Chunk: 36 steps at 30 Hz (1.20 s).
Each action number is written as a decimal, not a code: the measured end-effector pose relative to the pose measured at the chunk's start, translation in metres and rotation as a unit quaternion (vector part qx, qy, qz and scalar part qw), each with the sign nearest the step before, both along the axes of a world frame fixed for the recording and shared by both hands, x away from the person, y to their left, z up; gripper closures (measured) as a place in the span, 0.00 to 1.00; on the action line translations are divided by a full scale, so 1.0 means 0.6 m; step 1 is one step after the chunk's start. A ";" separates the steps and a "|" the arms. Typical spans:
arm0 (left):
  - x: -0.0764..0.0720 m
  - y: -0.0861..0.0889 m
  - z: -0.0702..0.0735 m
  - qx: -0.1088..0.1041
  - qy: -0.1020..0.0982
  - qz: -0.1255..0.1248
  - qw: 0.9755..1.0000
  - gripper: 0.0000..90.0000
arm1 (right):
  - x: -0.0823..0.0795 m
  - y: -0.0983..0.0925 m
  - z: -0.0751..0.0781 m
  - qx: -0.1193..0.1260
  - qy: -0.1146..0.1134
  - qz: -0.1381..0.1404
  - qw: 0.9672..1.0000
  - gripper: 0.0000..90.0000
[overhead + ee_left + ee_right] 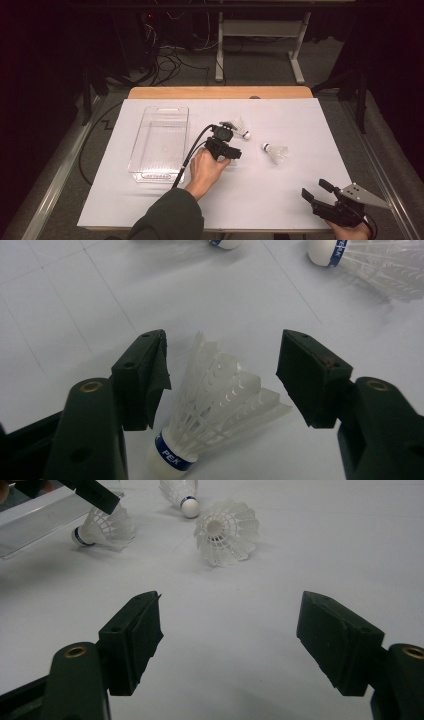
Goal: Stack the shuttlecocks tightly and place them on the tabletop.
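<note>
The left gripper (pixel 222 372) is down on the white sheet (pixel 280 200), just to the right of the clear plastic bin (pixel 160 142), which serves as the landmark here. Its jaws stand apart with a shuttlecock (pixel 215 405) lying between them; the skirt sits close to the left pad, but neither pad presses on it, so nothing is gripped. That shuttlecock lies on its side, its white cork with the blue band toward the camera and the feathers fanning away.

A second shuttlecock (pixel 241 127) lies farther right of the bin, just beyond the left gripper, cork pointing right. A third shuttlecock (pixel 276 152) lies farther right again, well apart from the bin, its cork toward the bin.

The right gripper (pixel 312 192) rests at the near edge of the sheet, far right of the bin and well apart from all three shuttlecocks. In the right gripper view its jaws stand wide apart with only bare sheet between them
</note>
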<state>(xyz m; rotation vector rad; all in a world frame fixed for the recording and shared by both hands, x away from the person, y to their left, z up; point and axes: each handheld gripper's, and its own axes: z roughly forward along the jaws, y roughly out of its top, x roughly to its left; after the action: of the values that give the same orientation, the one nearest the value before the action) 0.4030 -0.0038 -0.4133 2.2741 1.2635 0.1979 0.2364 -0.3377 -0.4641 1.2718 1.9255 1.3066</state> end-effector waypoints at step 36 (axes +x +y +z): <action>-0.009 -0.006 -0.016 0.042 0.004 -0.025 0.999 0.77 | -0.001 -0.002 0.000 0.005 0.002 -0.002 1.000 0.29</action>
<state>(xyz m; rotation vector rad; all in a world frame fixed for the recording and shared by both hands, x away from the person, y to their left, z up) 0.3973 -0.0076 -0.4227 2.3774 1.2222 0.2281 0.2357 -0.3386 -0.4639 1.2819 1.9208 1.3148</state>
